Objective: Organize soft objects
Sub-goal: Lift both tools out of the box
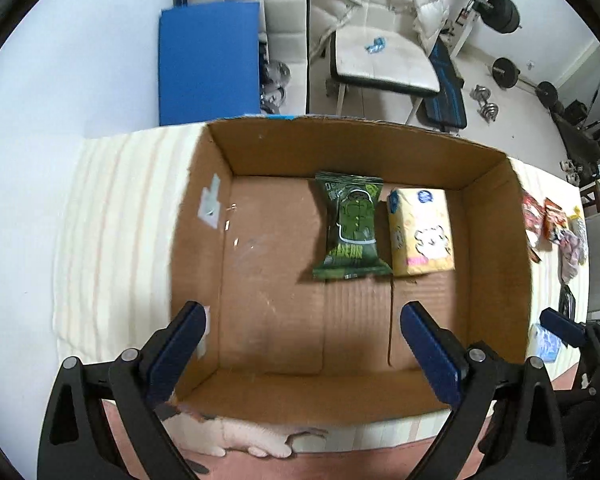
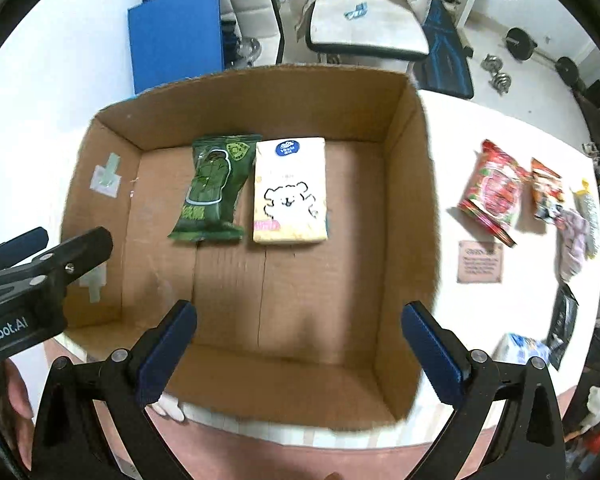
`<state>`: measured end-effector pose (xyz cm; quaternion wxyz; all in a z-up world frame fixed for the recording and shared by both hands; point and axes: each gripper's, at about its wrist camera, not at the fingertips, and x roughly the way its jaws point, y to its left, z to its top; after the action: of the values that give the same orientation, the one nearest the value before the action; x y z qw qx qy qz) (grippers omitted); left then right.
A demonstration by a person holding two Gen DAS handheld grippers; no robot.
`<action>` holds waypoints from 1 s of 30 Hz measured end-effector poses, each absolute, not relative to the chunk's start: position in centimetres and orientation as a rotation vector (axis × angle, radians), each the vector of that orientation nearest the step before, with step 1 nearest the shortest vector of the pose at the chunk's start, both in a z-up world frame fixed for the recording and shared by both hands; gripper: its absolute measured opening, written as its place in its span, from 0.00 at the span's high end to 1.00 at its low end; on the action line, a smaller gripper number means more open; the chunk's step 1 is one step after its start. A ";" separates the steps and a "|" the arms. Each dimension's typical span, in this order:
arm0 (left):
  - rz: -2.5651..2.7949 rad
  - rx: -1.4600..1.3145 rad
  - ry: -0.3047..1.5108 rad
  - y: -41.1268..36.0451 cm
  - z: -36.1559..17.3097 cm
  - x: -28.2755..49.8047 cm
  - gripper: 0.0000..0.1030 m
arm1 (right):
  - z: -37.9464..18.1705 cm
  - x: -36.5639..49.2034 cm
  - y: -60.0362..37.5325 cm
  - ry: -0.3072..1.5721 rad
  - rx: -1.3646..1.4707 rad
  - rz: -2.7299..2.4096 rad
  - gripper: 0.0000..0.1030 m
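Two soft packs lie flat on the floor of an open cardboard box [image 2: 410, 168], toward its far wall: a green snack bag [image 2: 211, 190] on the left and a yellow tissue pack [image 2: 290, 191] printed with a white bear on the right, just beside each other, edges close or touching; the rest of the box floor is bare cardboard; the box stands on a table [image 2: 452, 120] with a pale striped cloth [image 1: 112, 216] under its left side; outside the box, to its right on the table, lie a red snack bag [image 2: 492, 188], an orange snack bag [image 2: 546, 192], a crumpled pale cloth [image 2: 576, 236], a small brown card [image 2: 480, 262], a dark packet [image 2: 564, 320] and a blue-and-white pack [image 2: 520, 350] near the front edge; left gripper [image 1: 302, 350] hangs over the near part of the box, blue pads wide apart, nothing between them; right gripper [image 2: 300, 350] likewise spread wide and holding nothing, above the box's near wall; behind the table, a blue panel [image 1: 208, 64] and a white chair [image 1: 380, 60].
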<state>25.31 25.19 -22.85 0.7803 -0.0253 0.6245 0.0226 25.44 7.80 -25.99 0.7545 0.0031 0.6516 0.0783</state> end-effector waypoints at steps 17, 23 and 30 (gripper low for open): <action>0.069 -0.015 1.208 22.7 -14.2 14.5 0.03 | -15.4 14.4 6.8 1.243 -0.028 0.240 0.00; 0.074 -0.012 1.175 21.6 -11.8 12.9 0.03 | -13.4 12.8 5.3 1.218 0.024 0.277 0.00; 0.053 -0.046 1.184 17.2 -10.3 12.9 0.03 | -12.5 12.8 0.1 1.226 0.116 0.295 0.00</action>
<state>12.91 17.25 -10.27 0.8293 -0.0214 0.5579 0.0249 12.79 0.13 -12.47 0.8062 0.0541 0.5728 0.1379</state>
